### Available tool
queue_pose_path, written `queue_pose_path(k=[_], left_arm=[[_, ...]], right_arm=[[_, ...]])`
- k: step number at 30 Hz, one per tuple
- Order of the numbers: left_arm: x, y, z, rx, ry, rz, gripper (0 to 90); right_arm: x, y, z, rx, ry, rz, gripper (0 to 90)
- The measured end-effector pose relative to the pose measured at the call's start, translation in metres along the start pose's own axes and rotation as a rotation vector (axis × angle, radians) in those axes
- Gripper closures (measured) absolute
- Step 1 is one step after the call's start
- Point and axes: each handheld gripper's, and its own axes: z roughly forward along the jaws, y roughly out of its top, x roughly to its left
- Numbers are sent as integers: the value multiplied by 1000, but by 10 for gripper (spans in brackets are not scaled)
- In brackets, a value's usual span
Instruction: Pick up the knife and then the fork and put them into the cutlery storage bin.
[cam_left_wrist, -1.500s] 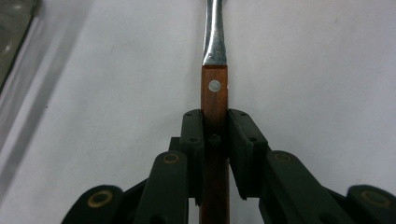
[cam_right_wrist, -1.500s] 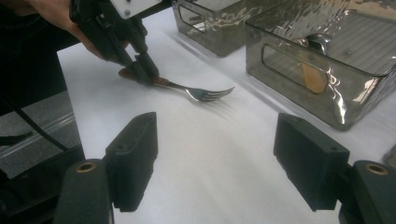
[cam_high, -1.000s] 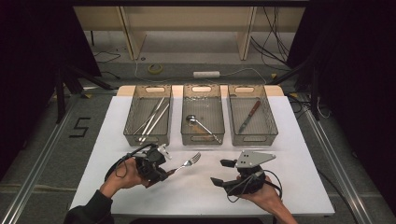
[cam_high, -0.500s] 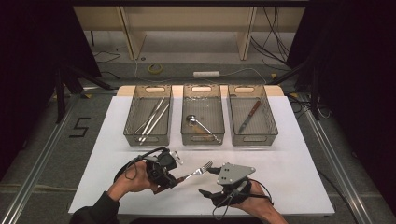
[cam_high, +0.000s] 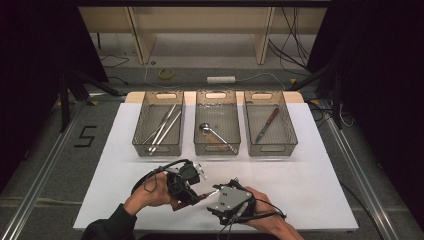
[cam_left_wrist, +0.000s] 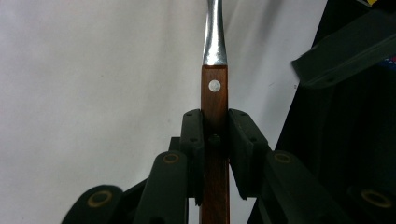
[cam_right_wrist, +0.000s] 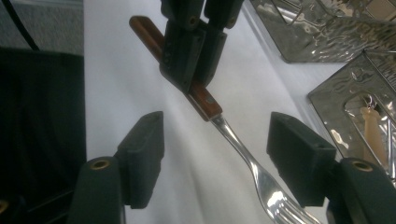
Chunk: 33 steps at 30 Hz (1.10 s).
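A fork with a brown wooden handle and a steel neck is held level above the white table. My left gripper is shut on the wooden handle, just behind its rivet. In the high view the left gripper and the right gripper meet near the table's front edge, with the fork between them. My right gripper faces the left one. Its jaws have just been closing and stand on either side of the fork's steel neck without touching it.
Three wire-mesh trays stand in a row at the back: the left tray holds long steel utensils, the middle tray a spoon, the right tray a wooden-handled knife. The white table ends close behind both hands.
The left gripper carried the fork rightward while the right gripper moved left and slightly down. The right jaws, which stood apart from the fork, now straddle its neck.
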Motion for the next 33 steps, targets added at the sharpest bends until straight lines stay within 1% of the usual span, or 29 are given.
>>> queue_pose_path(k=[1,5,6,8,9,11,12,13,15,18,20,22,24,26,29,30,31,32,33], left_arm=[[-1,1,0,3,-6,2,761],[-4,5,2,4,-20,9,761],[-4,6,2,6,-24,16,761],[-6,8,2,21,-19,24,761],[-6,9,2,18,-20,26,761],[-8,11,2,19,-30,27,761],[-8,12,2,28,-29,36,761],[-9,12,2,28,-31,41,761],[-10,14,3,34,-33,49,761],[-11,15,3,42,-37,51,761],[-12,16,4,45,-41,52,761],[-12,17,5,49,-46,58,761],[-13,18,5,50,-49,59,761],[-14,19,5,51,-46,65,761],[-14,19,5,48,-47,66,760],[-14,19,4,47,-49,67,760],[-14,19,4,46,-50,68,760],[-13,19,4,47,-54,67,759],[-13,19,4,47,-55,67,759]], right_arm=[[1,0,2,7,-7,-18,393],[4,0,8,29,-13,-63,435],[5,1,9,37,-19,-85,446],[7,1,12,48,-24,-109,472],[7,0,13,59,-27,-134,490],[9,0,14,71,-23,-150,521],[9,0,16,71,-26,-166,530],[11,0,16,78,-29,-168,545],[11,0,17,87,-29,-189,576],[11,0,17,92,-35,-207,614],[13,0,18,94,-49,-214,636],[15,-1,19,102,-50,-225,662],[14,-1,20,117,-55,-263,682],[15,-1,20,122,-50,-273,715],[17,-1,20,132,-53,-296,736],[16,0,20,136,-53,-327,744],[16,0,20,139,-50,-341,752],[17,0,19,137,-61,-347,758],[18,-1,19,133,-60,-350,764]])
